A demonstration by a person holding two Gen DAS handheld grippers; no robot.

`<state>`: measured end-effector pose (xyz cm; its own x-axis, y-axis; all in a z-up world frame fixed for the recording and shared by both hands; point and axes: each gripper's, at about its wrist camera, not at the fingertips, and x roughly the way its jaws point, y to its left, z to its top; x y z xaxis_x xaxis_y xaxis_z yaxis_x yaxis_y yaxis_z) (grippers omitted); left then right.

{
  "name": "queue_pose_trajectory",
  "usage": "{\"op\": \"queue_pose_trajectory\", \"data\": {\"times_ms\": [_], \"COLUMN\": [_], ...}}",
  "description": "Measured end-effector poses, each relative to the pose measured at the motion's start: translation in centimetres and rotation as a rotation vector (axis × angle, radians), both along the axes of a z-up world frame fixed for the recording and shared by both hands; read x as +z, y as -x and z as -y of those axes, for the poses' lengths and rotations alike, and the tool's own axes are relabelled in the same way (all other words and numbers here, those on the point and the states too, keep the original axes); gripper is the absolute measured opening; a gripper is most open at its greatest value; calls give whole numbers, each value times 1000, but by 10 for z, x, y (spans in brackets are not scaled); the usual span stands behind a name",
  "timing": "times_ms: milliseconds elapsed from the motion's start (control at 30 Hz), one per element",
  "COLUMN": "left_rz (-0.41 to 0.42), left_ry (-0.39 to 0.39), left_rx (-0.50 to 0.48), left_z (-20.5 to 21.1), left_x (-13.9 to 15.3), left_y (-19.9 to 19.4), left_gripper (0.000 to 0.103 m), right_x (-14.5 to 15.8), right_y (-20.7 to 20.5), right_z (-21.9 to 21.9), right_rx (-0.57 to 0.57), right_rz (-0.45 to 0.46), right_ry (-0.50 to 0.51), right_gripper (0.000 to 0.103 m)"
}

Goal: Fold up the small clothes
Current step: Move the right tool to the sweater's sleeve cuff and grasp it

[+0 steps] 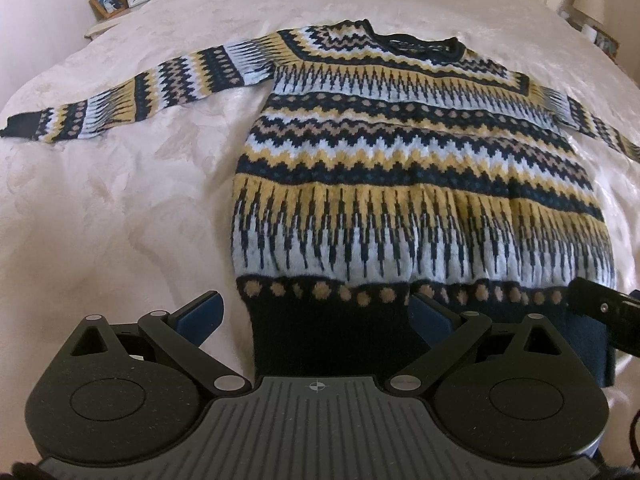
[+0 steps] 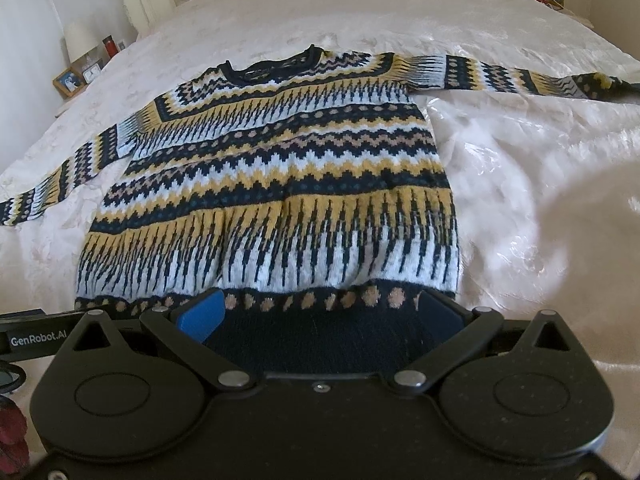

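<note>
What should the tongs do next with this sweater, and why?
Probably close both on the dark hem. The sweater lies flat, sleeves spread, and the left tongs and right tongs sit open astride the hem's two corners.

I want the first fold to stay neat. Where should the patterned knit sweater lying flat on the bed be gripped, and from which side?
Probably the two corners of the dark navy ribbed hem, approached from the near side. The navy, yellow and pale-blue patterned knit sweater lies flat, collar away, sleeves spread, so the hem is the closest free edge. The left hand-held gripper and right hand-held gripper already straddle it, open.
</note>
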<state>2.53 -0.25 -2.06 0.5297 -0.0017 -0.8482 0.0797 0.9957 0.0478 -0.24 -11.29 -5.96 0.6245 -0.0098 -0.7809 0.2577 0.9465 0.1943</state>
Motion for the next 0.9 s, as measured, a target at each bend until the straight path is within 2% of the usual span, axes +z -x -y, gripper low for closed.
{"op": "queue_pose_trajectory", "data": {"times_ms": [567, 900], "left_rz": [92, 154], "left_ry": [-12, 79], "left_rx": [-37, -52], "left_z": [16, 22], "left_x": [21, 27], "left_y": [-51, -93], "left_gripper": [100, 100], "right_x": [13, 15], "right_y": [-46, -69], "right_z": [33, 79], "right_rx": [-38, -108], "right_rz": [52, 86], "right_ry": [31, 61], "right_gripper": [102, 102]}}
